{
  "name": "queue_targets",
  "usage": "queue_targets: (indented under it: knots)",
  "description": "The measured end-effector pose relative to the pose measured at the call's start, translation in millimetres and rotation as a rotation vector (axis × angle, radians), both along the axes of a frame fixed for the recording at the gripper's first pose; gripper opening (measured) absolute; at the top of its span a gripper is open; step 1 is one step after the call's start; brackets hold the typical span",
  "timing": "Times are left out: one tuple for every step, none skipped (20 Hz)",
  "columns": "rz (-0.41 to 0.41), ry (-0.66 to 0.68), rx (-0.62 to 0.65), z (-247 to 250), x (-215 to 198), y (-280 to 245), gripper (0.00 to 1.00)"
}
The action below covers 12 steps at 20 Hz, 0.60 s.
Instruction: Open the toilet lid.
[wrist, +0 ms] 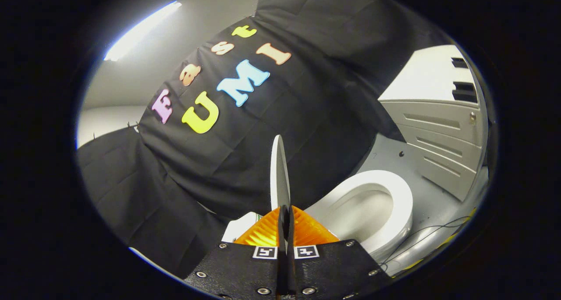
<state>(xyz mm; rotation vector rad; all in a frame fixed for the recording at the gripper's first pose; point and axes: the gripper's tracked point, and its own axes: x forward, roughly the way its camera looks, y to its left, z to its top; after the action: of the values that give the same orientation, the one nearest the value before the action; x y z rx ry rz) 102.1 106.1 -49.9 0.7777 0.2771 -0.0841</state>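
Risk: lid [278, 173] slipping out of the pinch — only its thin front edge is caught, so any twist of the wrist could let it spring free and slap back down on the seat [396, 190].
Cause: smooth, hard plastic held by a narrow margin; I judge the bite to be shallow, though how deep it runs between the fingers is hidden.
Second risk: pushing the lid past upright into the black cloth wall [263, 129] behind it — the cloth hangs close behind, in the centre of the frame.
Third risk: thin cables [438, 230] trail on the floor at lower right, by the bowl's base; a wide swing down there could snag them.
Gripper: gripper [285, 219] clenched on the lid, both fingers pressed together at bottom centre with the lid's edge sandwiched between them.
Lid position: seen edge-on, a pale sliver rising straight up from between the fingers toward mid-frame — lifted well clear of the seat.
Seat and bowl: to the right of the fingers, lower right of the frame, ring exposed and open.
Progress: by the look of it, the lift is most of the way done; the lid is not yet resting back on its own.
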Motion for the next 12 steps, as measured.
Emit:
queue_targets:
  knots:
    - [0.012,-0.017,0.001,7,1,8,0.0]
    - [0.025,-0.03,0.009,14,3,17,0.0]
    - [0.036,-0.042,0.001,19,4,27,0.0]
    - [0.051,-0.051,-0.038,25,6,35,0.0]
    - [0.069,-0.055,-0.075,31,11,46,0.0]
    - [0.085,-0.061,-0.089,36,15,54,0.0]
    - [0.106,-0.073,-0.094,42,15,64,0.0]
    - [0.121,-0.083,-0.099,47,17,76,0.0]
    - [0.14,-0.091,-0.115,51,18,87,0.0]
    - [0.155,-0.1,-0.133,57,20,99,0.0]
    - [0.175,-0.105,-0.152,60,24,112,0.0]
    - [0.192,-0.113,-0.163,65,26,122,0.0]
